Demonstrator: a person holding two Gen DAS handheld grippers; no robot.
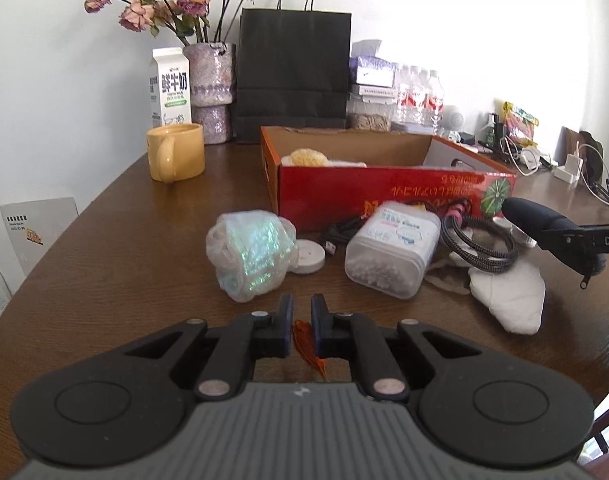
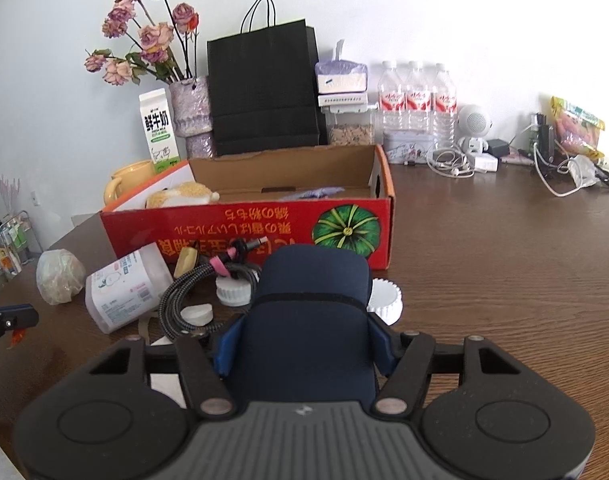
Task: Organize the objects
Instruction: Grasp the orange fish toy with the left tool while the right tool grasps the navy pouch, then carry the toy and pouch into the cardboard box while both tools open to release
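Right gripper (image 2: 304,344) clamps a navy pouch (image 2: 310,308), long axis pointing ahead; the open red box (image 2: 264,228) lies just beyond it. Left gripper (image 1: 301,314), nearly closed, pinches a small orange leaf-like scrap (image 1: 304,344), box ahead-right on the counter (image 1: 116,248).

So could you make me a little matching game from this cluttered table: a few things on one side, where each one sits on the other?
Things:
1. Yellow ceramic mug
2. Navy blue soft zip case
3. Fluffy yellow-and-white plush toy
4. Small orange dried leaf

Places:
A. Inside the red cardboard box
B. Between the left gripper pads
C. In front of the white milk carton
D. Held in the right gripper

Pairs: 1-C, 2-D, 3-A, 4-B
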